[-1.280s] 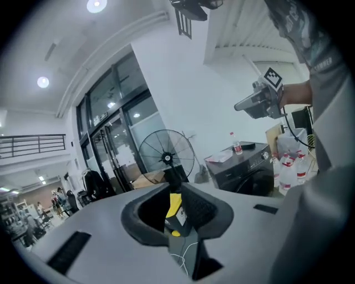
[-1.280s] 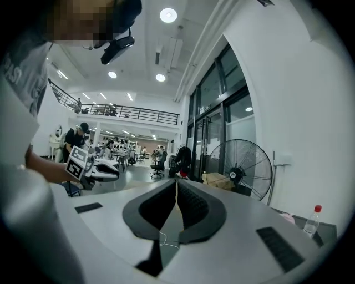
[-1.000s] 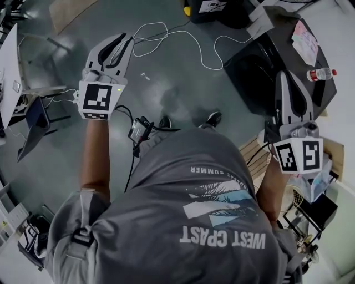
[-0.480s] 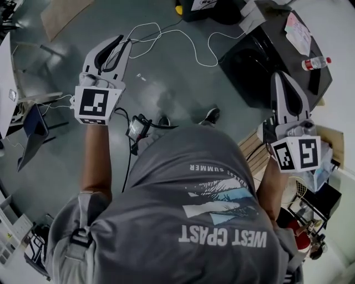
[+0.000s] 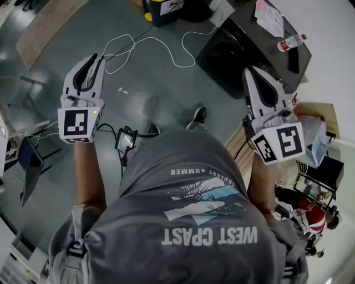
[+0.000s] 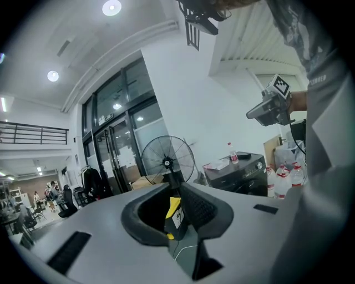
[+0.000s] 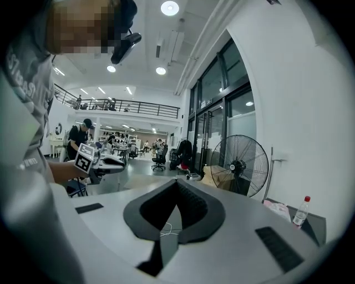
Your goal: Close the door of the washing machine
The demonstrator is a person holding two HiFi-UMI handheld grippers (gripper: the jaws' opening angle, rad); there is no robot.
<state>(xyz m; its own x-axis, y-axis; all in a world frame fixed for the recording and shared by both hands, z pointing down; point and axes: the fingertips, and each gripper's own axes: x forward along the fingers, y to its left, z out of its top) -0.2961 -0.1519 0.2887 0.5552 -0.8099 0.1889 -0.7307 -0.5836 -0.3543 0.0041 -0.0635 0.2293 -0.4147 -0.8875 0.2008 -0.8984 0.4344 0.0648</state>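
Note:
The black washing machine (image 5: 252,41) stands at the upper right of the head view, its dark front (image 5: 222,55) facing the floor space; I cannot make out how its door stands. My right gripper (image 5: 247,70) is held just in front of it, shut and empty. My left gripper (image 5: 94,57) hovers over the grey floor at the left, also shut and empty. The left gripper view shows the machine (image 6: 244,175) off to the right beyond its closed jaws, with the right gripper (image 6: 270,108) above it. The right gripper view catches only the machine's top corner (image 7: 313,224).
A water bottle (image 5: 291,42) and papers (image 5: 270,16) lie on the machine's top. A white cable (image 5: 161,47) snakes over the floor. A standing fan (image 6: 168,160) and a yellow-and-black box (image 5: 162,8) stand beyond. Wooden slats (image 5: 239,150) and clutter sit at the right.
The head view has swung, so the washing machine and floor cable sit higher and further left. Both grippers have drifted left in the frame, and the right one now lies closer to the machine's front.

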